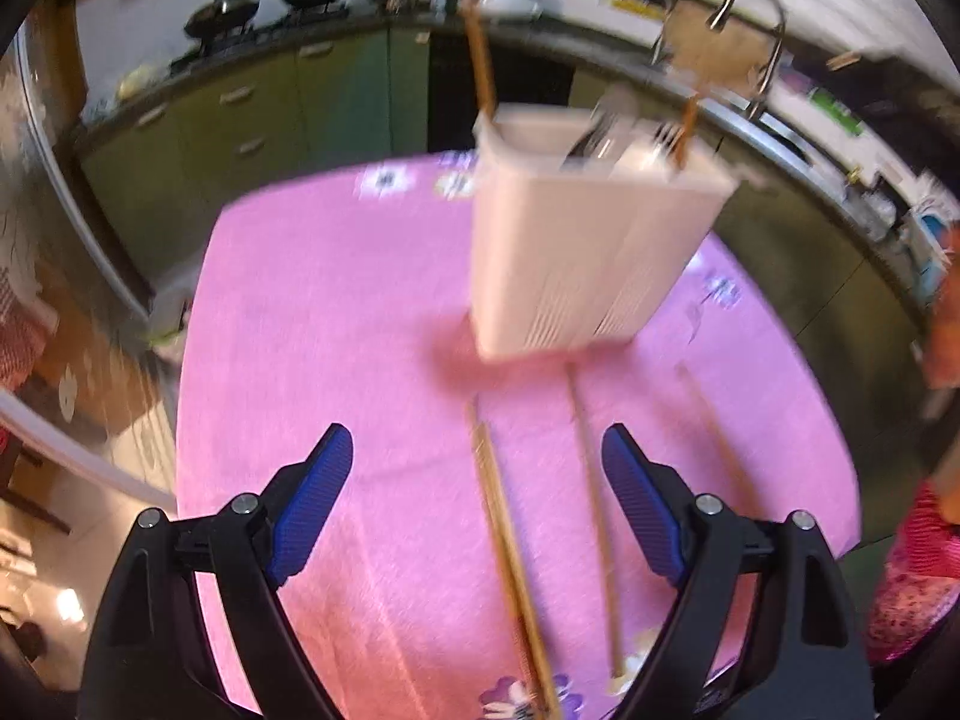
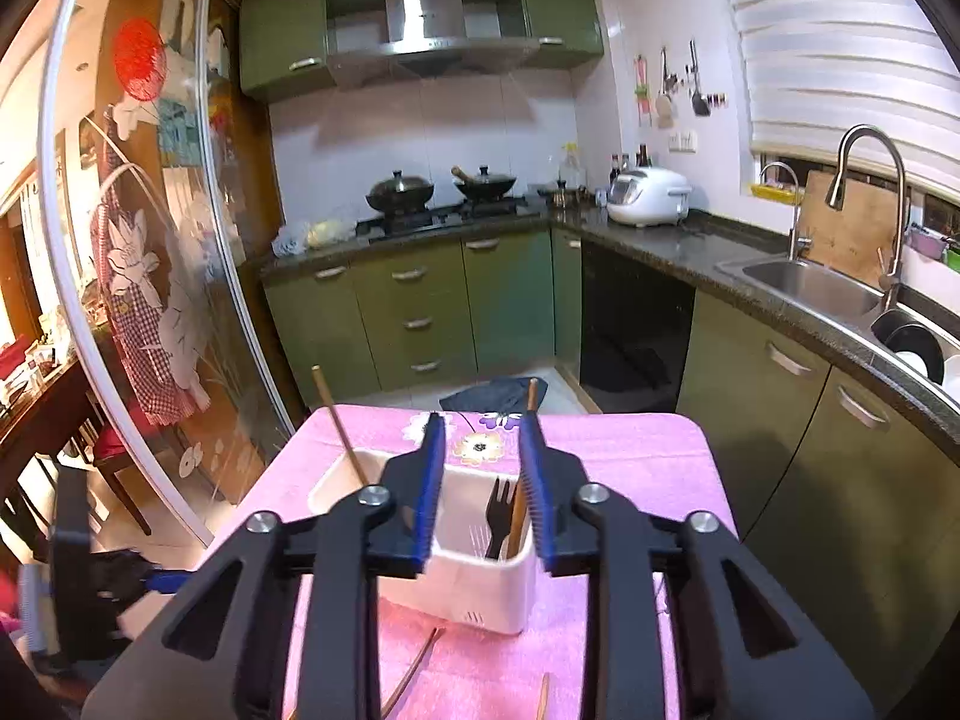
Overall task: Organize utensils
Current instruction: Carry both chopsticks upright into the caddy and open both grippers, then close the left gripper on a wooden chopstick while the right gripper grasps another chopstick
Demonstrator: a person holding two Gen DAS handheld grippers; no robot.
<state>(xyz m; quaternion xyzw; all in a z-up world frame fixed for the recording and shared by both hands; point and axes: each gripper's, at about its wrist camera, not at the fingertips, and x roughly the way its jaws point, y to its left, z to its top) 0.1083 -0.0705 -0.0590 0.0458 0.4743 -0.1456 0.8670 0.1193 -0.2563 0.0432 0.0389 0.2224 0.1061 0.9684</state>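
With both the left gripper (image 1: 477, 468) and the right gripper (image 2: 482, 495) gaping empty, chopsticks (image 1: 510, 558) are lying on the pink cloth (image 1: 312, 300) just before the white holder (image 1: 570, 252), where a careless reach is risking tipping it.

White holder (image 1: 576, 252) amid pink cloth (image 1: 336, 312)

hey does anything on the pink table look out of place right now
Yes. Several chopsticks lie loose on the pink cloth in front of the white utensil holder, while one chopstick and a black fork already stand inside it. Both grippers are open and empty.
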